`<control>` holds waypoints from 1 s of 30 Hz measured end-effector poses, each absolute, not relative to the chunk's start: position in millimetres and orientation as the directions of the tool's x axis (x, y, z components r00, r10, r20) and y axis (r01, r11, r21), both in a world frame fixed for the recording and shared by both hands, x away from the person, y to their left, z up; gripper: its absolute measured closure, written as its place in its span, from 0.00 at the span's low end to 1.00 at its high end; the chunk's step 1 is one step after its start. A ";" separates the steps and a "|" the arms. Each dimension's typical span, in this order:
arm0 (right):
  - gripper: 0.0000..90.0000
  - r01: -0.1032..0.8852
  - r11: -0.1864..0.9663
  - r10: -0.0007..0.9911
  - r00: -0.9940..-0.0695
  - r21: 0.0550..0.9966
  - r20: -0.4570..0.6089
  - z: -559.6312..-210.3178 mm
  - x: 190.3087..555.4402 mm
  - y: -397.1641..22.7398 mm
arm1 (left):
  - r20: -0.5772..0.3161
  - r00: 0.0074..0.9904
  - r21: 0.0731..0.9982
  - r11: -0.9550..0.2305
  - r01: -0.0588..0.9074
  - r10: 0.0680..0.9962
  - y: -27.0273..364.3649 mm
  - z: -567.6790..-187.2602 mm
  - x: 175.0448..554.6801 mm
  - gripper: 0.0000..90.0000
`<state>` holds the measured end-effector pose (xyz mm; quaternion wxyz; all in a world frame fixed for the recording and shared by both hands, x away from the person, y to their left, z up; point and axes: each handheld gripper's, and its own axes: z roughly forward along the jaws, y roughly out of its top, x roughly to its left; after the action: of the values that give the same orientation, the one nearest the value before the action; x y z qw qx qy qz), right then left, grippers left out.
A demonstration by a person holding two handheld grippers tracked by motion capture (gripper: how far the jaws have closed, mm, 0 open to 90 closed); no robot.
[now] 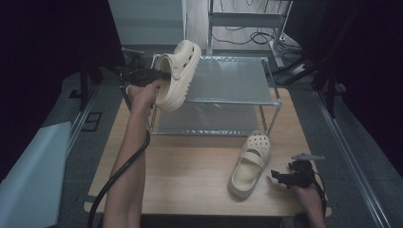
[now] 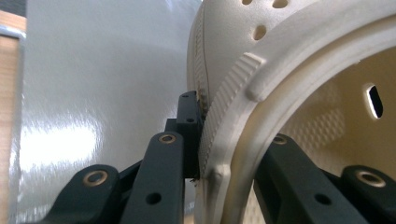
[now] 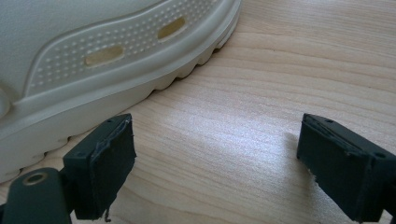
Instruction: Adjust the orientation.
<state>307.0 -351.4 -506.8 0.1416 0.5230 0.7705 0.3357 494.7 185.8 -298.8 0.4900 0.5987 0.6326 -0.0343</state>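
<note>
A cream clog hangs tilted in the air over the left end of a metal wire shelf. My left gripper is shut on it. In the left gripper view the jaws pinch the clog's ribbed opening rim, one inside and one outside, with my left gripper straddling that rim. The matching second clog lies on the wooden table, toe toward the shelf. Just right of its heel my right gripper rests open. Between its jaws there is bare wood, and the clog's sole lies to their left.
The two-tier shelf stands at the table's far edge, its top surface shiny and bare. A black cable trails from the left gripper along the forearm. Dark curtains and stand legs surround the table.
</note>
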 end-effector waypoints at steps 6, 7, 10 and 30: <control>0.12 0.710 0.226 0.901 -0.413 0.668 0.134 -506.9 307.1 -352.0 | -0.665 0.151 0.534 0.324 0.781 0.732 180.7 -303.5 509.1 0.86; 0.12 0.710 0.226 0.901 -0.413 0.668 0.134 -506.9 307.1 -352.0 | -0.665 0.151 0.534 0.324 0.781 0.732 180.7 -303.5 509.1 0.86; 0.13 0.711 0.223 0.901 -0.411 0.667 0.137 -506.7 307.1 -352.5 | -0.656 0.133 0.534 0.332 0.778 0.743 177.7 -305.3 516.1 0.86; 0.13 0.710 0.221 0.901 -0.411 0.668 0.139 -506.9 307.3 -355.4 | -0.581 0.073 0.566 0.338 0.752 0.810 160.1 -310.1 544.5 0.86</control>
<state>307.3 -355.4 -506.9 0.1407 0.5240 0.7686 0.3389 544.5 160.1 -310.1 0.4546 0.5742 0.6801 0.0322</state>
